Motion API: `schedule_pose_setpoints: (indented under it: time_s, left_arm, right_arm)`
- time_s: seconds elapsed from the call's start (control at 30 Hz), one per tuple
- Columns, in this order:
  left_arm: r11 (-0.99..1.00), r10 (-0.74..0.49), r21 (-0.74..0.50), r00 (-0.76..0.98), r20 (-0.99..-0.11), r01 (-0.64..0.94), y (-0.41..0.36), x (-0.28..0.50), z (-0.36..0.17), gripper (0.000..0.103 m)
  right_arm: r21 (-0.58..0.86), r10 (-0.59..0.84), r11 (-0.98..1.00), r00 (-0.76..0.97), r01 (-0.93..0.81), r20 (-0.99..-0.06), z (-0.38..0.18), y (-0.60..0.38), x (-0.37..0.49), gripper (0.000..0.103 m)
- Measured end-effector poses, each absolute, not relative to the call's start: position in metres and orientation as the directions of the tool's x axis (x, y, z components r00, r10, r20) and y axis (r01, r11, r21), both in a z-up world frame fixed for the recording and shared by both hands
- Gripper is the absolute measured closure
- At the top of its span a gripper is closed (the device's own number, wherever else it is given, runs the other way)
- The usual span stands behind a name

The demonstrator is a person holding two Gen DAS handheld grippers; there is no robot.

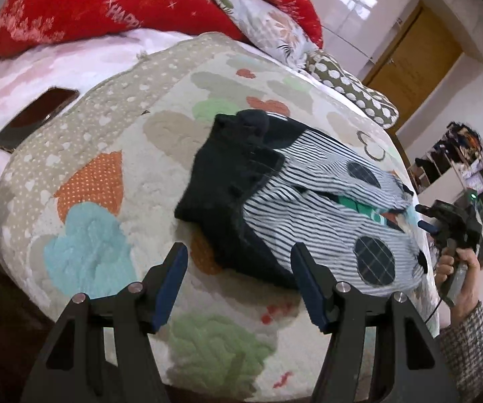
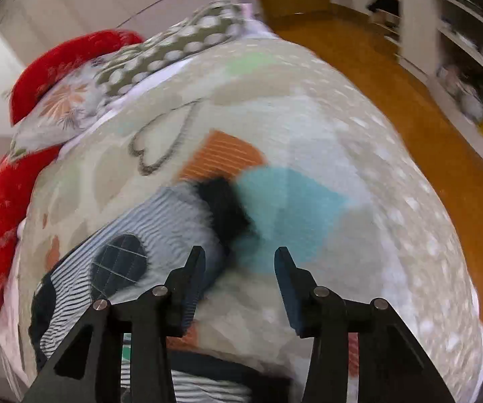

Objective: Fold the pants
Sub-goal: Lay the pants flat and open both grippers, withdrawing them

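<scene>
Left gripper (image 1: 239,262) view only: phone (image 1: 35,119)

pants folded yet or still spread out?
Partly folded. In the left wrist view the striped pants lie bunched on the blanket, with the dark cuffed ends doubled back over the stripes, not a neat stack.

Striped blue-and-white pants (image 1: 295,201) with dark waistband and cuffs, round dark checked knee patches, lying crumpled and partly folded on a patterned quilt (image 1: 107,154), legs spread apart
</scene>
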State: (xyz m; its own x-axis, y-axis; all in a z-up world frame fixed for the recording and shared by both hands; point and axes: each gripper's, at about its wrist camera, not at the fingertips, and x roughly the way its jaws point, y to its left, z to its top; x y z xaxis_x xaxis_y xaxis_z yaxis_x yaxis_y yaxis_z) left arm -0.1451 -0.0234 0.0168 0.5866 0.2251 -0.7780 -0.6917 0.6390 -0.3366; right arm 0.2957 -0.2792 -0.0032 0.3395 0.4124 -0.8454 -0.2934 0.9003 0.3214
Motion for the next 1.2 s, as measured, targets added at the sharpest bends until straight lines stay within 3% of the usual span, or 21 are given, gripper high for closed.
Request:
schedule_pose_setpoints:
  time_s: [0.13,0.27,0.43,0.5,0.7,0.73,0.8,0.87,1.03,1.2]
  left_arm:
    - [0.654,0.226,-0.322,0.583,-0.781,-0.685,-0.035,-0.144,0.019,0.038]
    - [0.672,0.199,-0.322,0.581,-0.789,-0.667,-0.051,-0.134,0.019,0.038]
    - [0.702,0.155,-0.349,0.610,-0.777,-0.621,-0.080,-0.132,0.030,0.038]
    - [0.699,0.170,-0.338,0.606,-0.777,-0.630,-0.085,-0.136,0.036,0.038]
    - [0.683,0.194,-0.329,0.597,-0.779,-0.652,-0.083,-0.143,0.040,0.034]
    - [0.678,0.189,-0.333,0.593,-0.783,-0.655,-0.082,-0.143,0.038,0.034]
    - [0.674,0.180,-0.332,0.582,-0.793,-0.660,-0.082,-0.140,0.035,0.034]
    - [0.679,0.181,-0.323,0.577,-0.797,-0.660,-0.086,-0.138,0.036,0.034]
    - [0.689,0.196,-0.303,0.572,-0.797,-0.659,-0.091,-0.135,0.037,0.034]
    - [0.712,0.241,-0.241,0.551,-0.799,-0.660,-0.100,-0.130,0.039,0.032]
  right_arm:
    - [0.486,0.548,0.836,0.344,-0.254,-0.762,-0.001,-0.335,0.254,0.056]
    - [0.493,0.565,0.825,0.386,-0.275,-0.729,0.001,-0.371,0.205,0.049]
    - [0.457,0.559,0.824,0.342,-0.335,-0.756,-0.018,-0.361,0.175,0.047]
    - [0.426,0.548,0.822,0.318,-0.378,-0.774,-0.025,-0.346,0.176,0.089]
    - [0.342,0.456,0.882,0.408,-0.324,-0.791,-0.018,-0.363,0.169,0.093]
    - [0.337,0.454,0.883,0.412,-0.328,-0.790,-0.018,-0.365,0.169,0.092]
    - [0.362,0.472,0.876,0.414,-0.318,-0.779,-0.019,-0.374,0.169,0.080]
    - [0.397,0.473,0.881,0.450,-0.259,-0.757,-0.014,-0.393,0.167,0.046]
    - [0.471,0.519,0.851,0.517,-0.233,-0.680,0.011,-0.420,0.150,0.044]
    - [0.432,0.535,0.844,0.541,-0.318,-0.649,0.030,-0.406,0.126,0.043]
